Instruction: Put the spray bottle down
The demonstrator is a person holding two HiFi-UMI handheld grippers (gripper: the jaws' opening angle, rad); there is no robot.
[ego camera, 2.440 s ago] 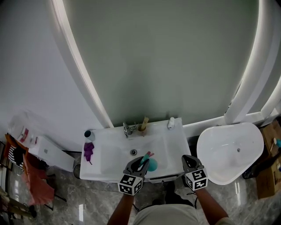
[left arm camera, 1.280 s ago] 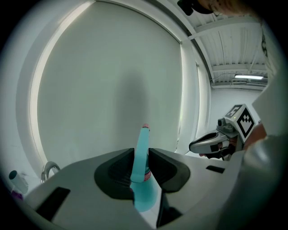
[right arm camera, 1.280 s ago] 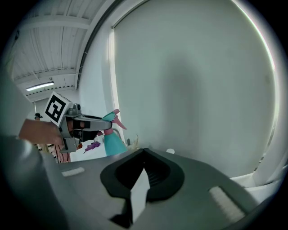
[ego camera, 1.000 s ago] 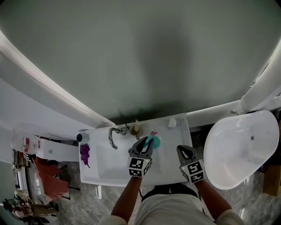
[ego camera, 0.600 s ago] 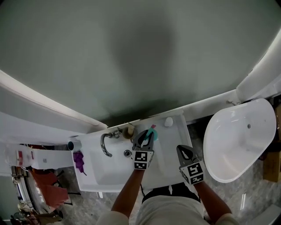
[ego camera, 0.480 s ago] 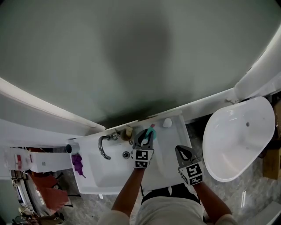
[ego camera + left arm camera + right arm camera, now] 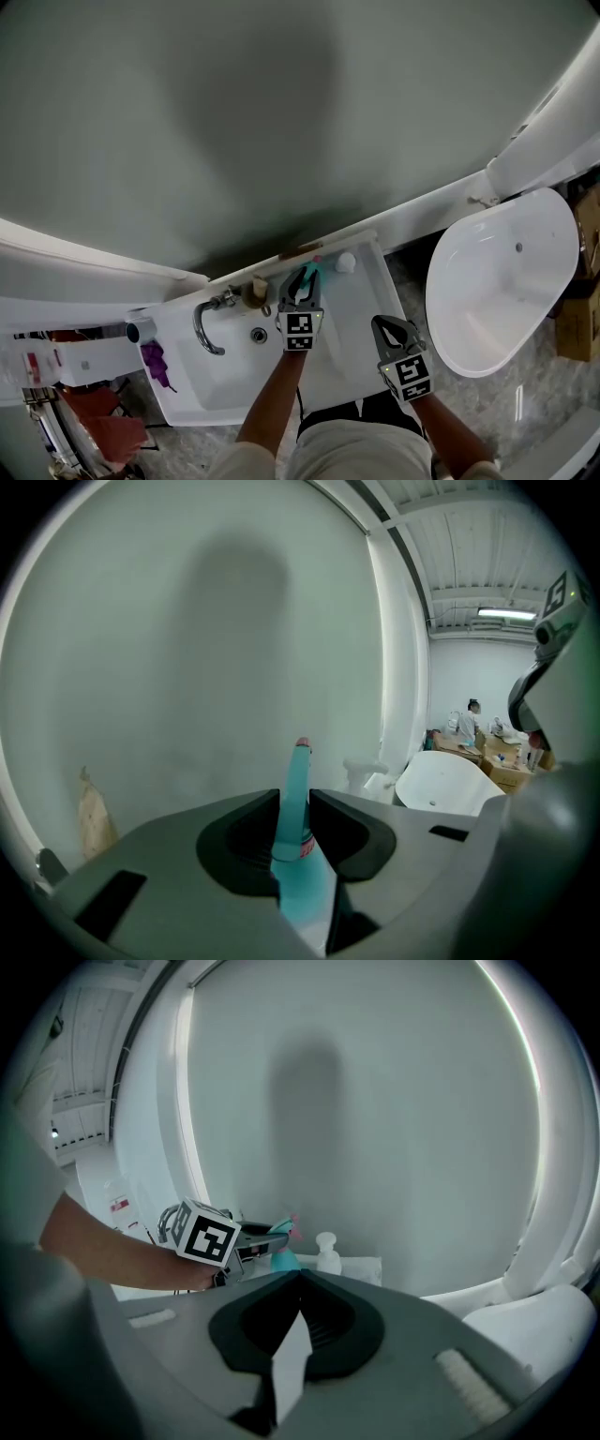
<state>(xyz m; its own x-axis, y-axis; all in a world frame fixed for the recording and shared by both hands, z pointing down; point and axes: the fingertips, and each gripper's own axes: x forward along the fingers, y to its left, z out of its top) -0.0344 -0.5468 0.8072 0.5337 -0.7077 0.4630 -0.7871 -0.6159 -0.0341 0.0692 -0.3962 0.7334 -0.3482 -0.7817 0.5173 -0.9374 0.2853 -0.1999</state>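
Observation:
The teal spray bottle (image 7: 312,274) with a pink nozzle tip is held by my left gripper (image 7: 306,286), which is shut on it. They are over the back ledge of the white sink (image 7: 225,380), close to the wall. In the left gripper view the bottle (image 7: 296,841) stands upright between the jaws of the left gripper (image 7: 295,803). Whether its base touches the ledge is hidden. My right gripper (image 7: 387,328) hangs by the sink's front right corner, shut and holding nothing. The right gripper view shows the right gripper (image 7: 300,1277) and, beyond it, the bottle (image 7: 282,1243).
A white pump dispenser (image 7: 346,262) stands right of the bottle on the ledge. A brown item (image 7: 255,292) and the curved faucet (image 7: 206,323) are to its left. A purple object (image 7: 153,361) lies at the sink's left end. A white tub (image 7: 497,281) stands on the right.
My left gripper has carried the spray bottle away from the basin, back toward the wall and downward, to the ledge beside the pump dispenser. The right gripper has sunk slightly.

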